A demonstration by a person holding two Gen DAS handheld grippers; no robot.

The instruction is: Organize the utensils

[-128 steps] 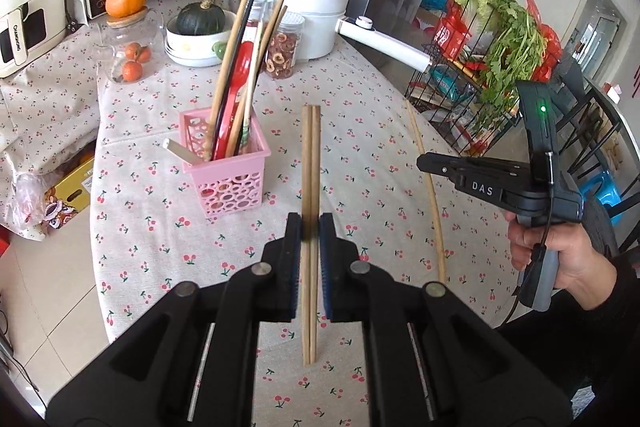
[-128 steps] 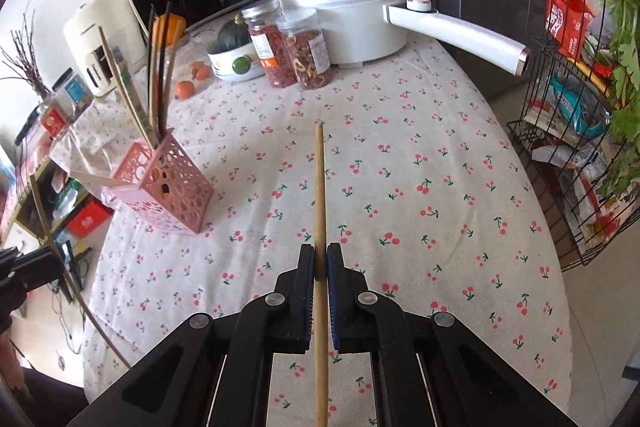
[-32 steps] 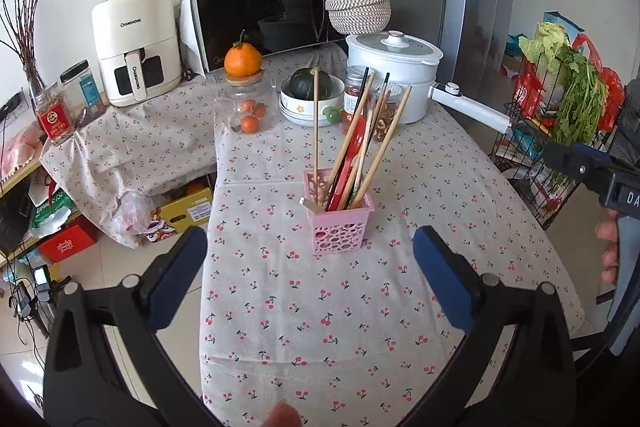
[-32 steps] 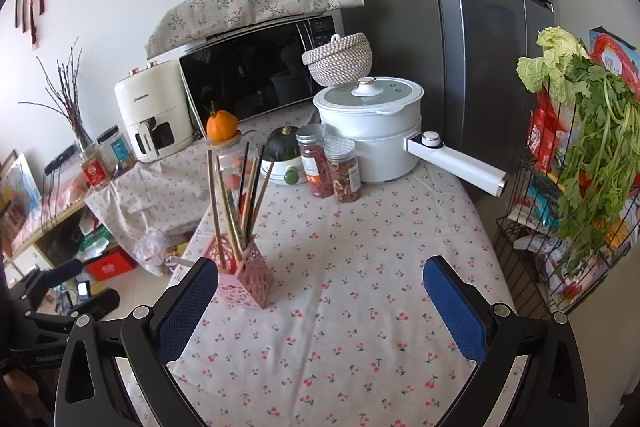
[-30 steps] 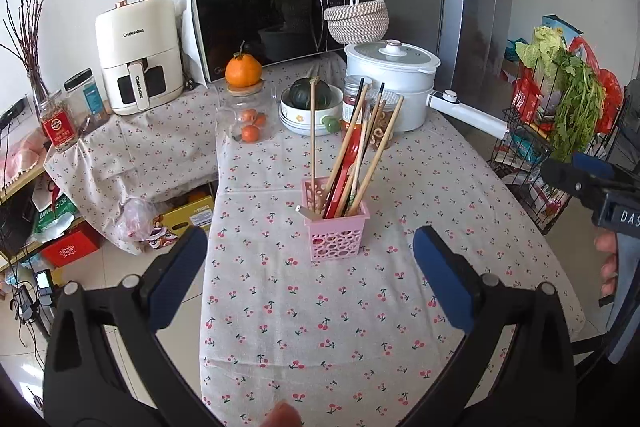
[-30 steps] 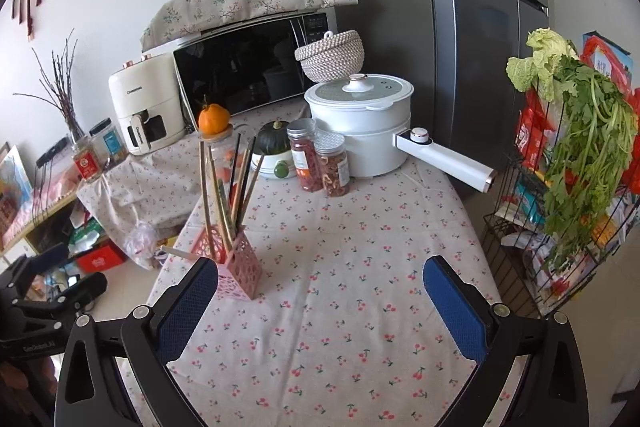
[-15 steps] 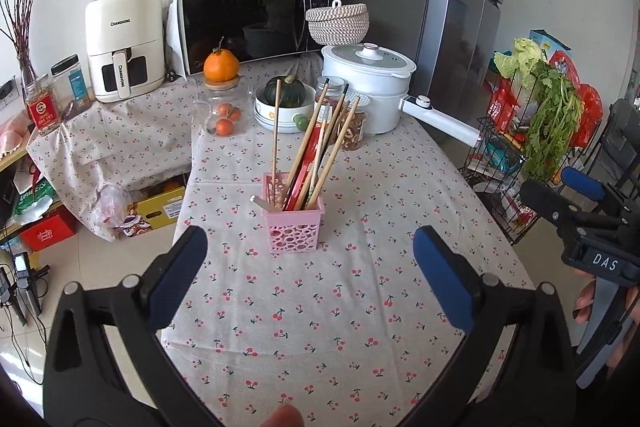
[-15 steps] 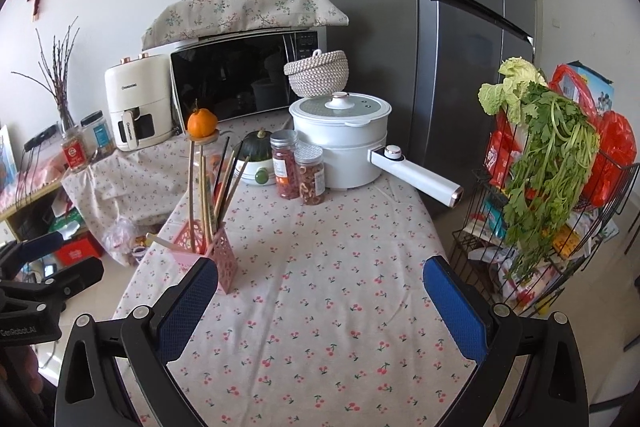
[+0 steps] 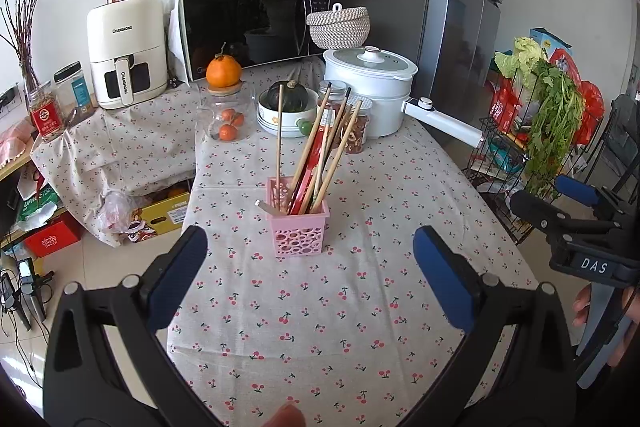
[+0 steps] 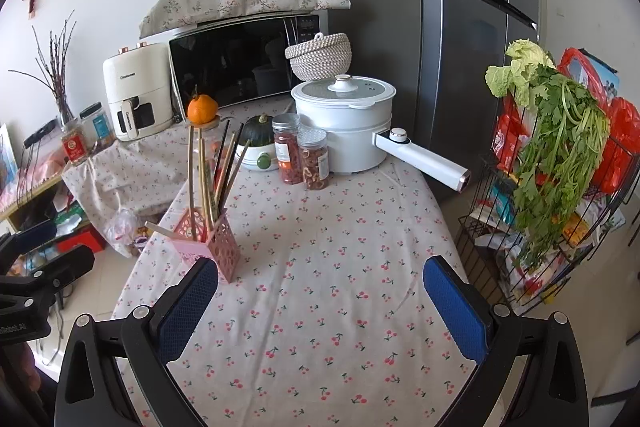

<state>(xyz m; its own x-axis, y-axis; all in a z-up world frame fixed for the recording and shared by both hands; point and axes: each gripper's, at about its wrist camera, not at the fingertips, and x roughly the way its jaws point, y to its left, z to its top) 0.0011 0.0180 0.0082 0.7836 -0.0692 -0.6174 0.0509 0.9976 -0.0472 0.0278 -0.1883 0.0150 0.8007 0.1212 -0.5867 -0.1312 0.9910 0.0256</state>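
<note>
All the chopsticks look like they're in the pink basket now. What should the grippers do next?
Probably just pull back and rest, since nothing seems left to pick up. The chopsticks stand in the pink basket, no loose utensil shows on the cherry tablecloth, and both the left gripper and right gripper are open and hold nothing.

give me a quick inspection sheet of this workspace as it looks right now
Surface: table under a cherry-print cloth, no loose utensils on it.
Job's things: chopsticks standing in the pink holder, mid-table.
Clutter: white pot, two jars, squash in a bowl, orange on a glass jar at the far end.
Grippers: left gripper open, holding nothing; right gripper open, holding nothing.
Cables: some on the floor at left.
Surroundings: microwave, air fryer, fridge, wire rack with greens.
</note>
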